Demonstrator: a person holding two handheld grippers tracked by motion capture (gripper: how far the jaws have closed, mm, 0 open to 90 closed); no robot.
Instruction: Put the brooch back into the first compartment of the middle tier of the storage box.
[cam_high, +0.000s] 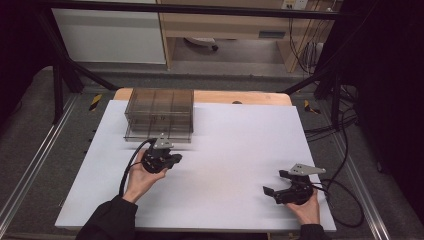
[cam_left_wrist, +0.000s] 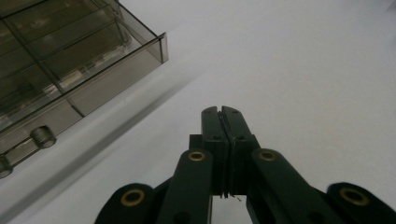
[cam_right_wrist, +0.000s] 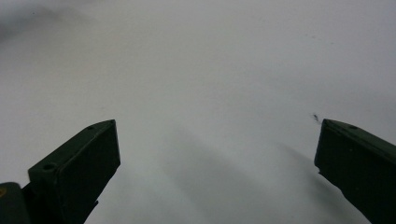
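Leftmost, the smoky clear drawer box (cam_high: 160, 114) is standing at the far left of the white table (cam_high: 235, 145). Just in front of it, the left gripper (cam_high: 175, 159) is hovering with jaws pressed together on nothing. Well apart at the near right, the right gripper (cam_high: 274, 182) is resting with jaws spread wide, empty.
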